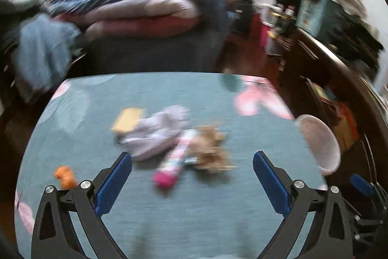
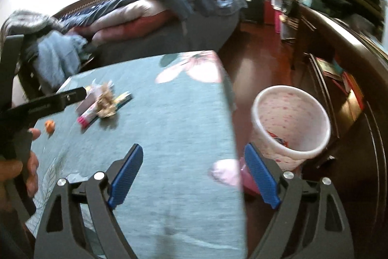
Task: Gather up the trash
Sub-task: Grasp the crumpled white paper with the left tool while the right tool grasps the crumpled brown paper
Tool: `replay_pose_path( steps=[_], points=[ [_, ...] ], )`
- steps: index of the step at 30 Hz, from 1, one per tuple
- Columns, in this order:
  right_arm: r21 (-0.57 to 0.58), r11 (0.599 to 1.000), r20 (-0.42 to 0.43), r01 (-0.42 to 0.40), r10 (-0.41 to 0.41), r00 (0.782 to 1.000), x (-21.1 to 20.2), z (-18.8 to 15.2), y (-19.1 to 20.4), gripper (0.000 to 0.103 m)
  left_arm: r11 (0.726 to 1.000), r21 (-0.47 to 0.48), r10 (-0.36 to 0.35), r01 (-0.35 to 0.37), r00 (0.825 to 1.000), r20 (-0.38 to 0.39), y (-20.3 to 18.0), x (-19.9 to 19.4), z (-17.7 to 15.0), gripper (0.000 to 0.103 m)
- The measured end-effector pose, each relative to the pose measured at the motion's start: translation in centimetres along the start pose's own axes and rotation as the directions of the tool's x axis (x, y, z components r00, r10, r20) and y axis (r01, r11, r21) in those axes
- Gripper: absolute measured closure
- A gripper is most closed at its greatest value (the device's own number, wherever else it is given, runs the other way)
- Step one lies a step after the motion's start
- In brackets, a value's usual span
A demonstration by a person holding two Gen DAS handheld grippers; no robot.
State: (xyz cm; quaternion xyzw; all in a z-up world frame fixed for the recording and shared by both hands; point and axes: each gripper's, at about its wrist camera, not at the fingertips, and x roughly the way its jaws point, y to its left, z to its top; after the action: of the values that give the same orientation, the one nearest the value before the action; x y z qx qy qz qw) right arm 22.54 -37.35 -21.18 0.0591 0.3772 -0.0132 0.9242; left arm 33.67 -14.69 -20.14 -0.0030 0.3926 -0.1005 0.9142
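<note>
**Both grippers wide open above table, trash untouched**

Left wrist view, blurred. Left gripper [image 1: 192, 164] spread wide, nothing between the blue pads [image 1: 114, 182]. Table [image 1: 97, 118] has a teal cloth with pink flower prints. Small orange scrap [image 1: 65, 176] sits near the table's left side, just beyond the left finger. Mid-table is the trash cluster: yellow-tan flat piece [image 1: 127, 119] at the back left, touching a crumpled pale lilac wrapper [image 1: 157, 132]; a pink tube-shaped wrapper [image 1: 175, 159] lies diagonally against it, and a crumpled brown paper [image 1: 212, 149] is on the right, touching the tube. White bin [image 1: 320, 142] with pink dots stands off the table's right edge, on the floor side.

Right wrist view. The hand [image 2: 26, 162] holding the left gripper's handle shows at far left. Right gripper [image 2: 192, 168] also spread wide, holding nothing, straddling the table's right edge. The bin has some packaging inside, contents unclear. Bed with piled bedding [image 2: 145, 13] behind the table.
</note>
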Motion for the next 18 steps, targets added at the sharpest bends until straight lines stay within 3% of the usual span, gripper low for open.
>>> replay_pose_path(
  steps=[3,6,9,16,17,18],
  points=[
    [-0.032,0.999,-0.013,-0.015,0.015,1.0,0.7,0.0,2.0,0.017,0.996,-0.078,0.032,-0.033,0.999,-0.013,3.3,1.0,0.3,0.004],
    [-0.048,0.998,-0.021,-0.031,0.03,0.999,1.4,0.0,3.5,0.017,0.992,-0.121,0.014,-0.02,0.999,-0.051,4.7,2.8,0.8,0.004],
    [-0.062,0.997,-0.032,-0.039,0.037,0.999,2.1,0.2,4.6,0.017,0.987,-0.158,-0.034,0.02,0.996,-0.085,4.3,5.3,1.5,0.004],
    [-0.093,0.995,-0.057,-0.048,0.043,0.997,3.5,0.4,5.9,0.017,0.972,-0.233,-0.065,0.03,0.987,-0.144,4.0,9.1,2.0,0.004],
    [-0.098,0.994,-0.057,-0.049,0.043,0.997,3.6,0.4,6.1,0.017,0.973,-0.231,-0.054,0.024,0.991,-0.121,4.1,9.0,2.1,0.005],
    [-0.101,0.994,-0.055,-0.049,0.043,0.998,3.6,0.6,6.2,0.017,0.973,-0.23,-0.044,0.016,0.992,-0.115,4.1,8.9,2.1,0.014]
  ],
)
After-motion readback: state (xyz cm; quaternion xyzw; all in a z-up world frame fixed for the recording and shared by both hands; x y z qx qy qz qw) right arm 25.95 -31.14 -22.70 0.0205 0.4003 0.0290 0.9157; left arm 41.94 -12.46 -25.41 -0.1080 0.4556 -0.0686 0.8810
